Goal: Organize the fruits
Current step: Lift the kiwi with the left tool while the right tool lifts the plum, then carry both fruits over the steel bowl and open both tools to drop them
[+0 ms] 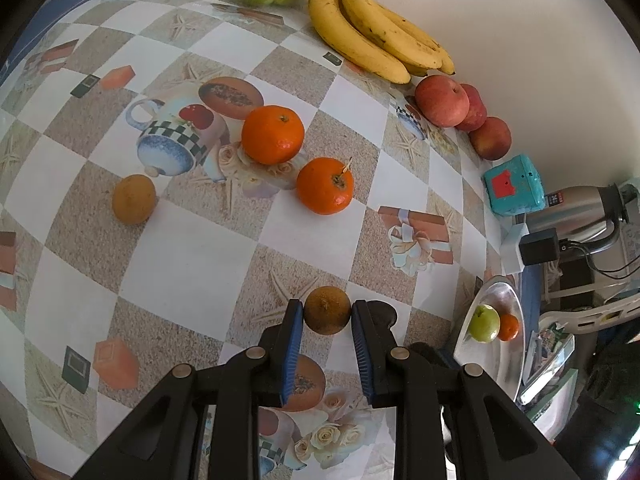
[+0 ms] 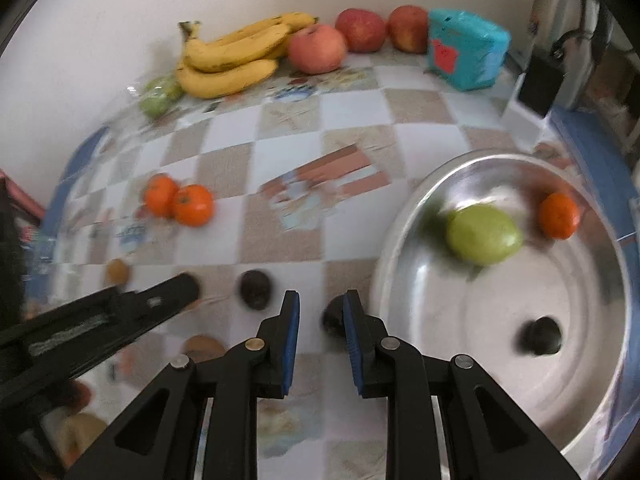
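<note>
The left hand-held gripper (image 1: 327, 316) has its blue pads against both sides of a small brown fruit (image 1: 327, 310), grasping it low over the bench (image 1: 180, 264). The right hand-held gripper (image 2: 320, 312) is released, jaws apart with nothing between them, a dark fruit (image 2: 333, 320) just behind its right finger. Beside that, the metal bowl (image 2: 400, 240) holds a green fruit (image 2: 484, 234), an orange (image 2: 558, 216) and a dark fruit (image 2: 540, 336). Well beyond the bowl lie two oranges (image 1: 325, 186), bananas (image 1: 372, 28) and apples (image 1: 442, 100).
</note>
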### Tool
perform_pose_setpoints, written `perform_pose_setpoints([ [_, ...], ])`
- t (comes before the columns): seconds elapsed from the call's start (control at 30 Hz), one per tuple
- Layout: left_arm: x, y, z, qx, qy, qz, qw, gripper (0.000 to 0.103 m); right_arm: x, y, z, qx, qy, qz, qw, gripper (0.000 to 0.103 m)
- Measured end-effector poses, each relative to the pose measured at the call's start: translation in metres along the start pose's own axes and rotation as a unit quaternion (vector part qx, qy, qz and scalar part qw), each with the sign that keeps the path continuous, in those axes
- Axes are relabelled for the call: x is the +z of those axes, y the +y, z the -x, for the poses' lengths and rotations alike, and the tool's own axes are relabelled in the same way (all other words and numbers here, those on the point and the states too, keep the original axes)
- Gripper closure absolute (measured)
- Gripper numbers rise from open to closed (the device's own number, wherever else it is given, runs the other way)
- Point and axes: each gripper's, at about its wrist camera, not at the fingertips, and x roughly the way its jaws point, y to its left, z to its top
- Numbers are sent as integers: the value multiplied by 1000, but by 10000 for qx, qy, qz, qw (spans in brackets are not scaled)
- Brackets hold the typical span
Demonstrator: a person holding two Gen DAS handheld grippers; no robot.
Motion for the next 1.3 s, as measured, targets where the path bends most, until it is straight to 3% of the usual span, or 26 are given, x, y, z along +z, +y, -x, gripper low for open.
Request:
perform_pose_setpoints([
  [0.03,0,0,1,-10,0,1,10000,76,0,-1,2,367,78,-124,9992,80],
  [0.1,0,1,2,-17,-9,12,10000,76,-1,-3,3,551,134,-249,9981,80],
  [0.23,1,1,3,-20,-26,53,10000,76,-2,-1,3,106,14,-51,9999,80],
  [0.93,1,2,2,85,-17,46,10000,76,-6,9,-26,594,307,-71,9977,78],
  [1.3,1,0,5,64,-55,21,10000,76,-5,11,-16,629,258,-105,9976,78],
])
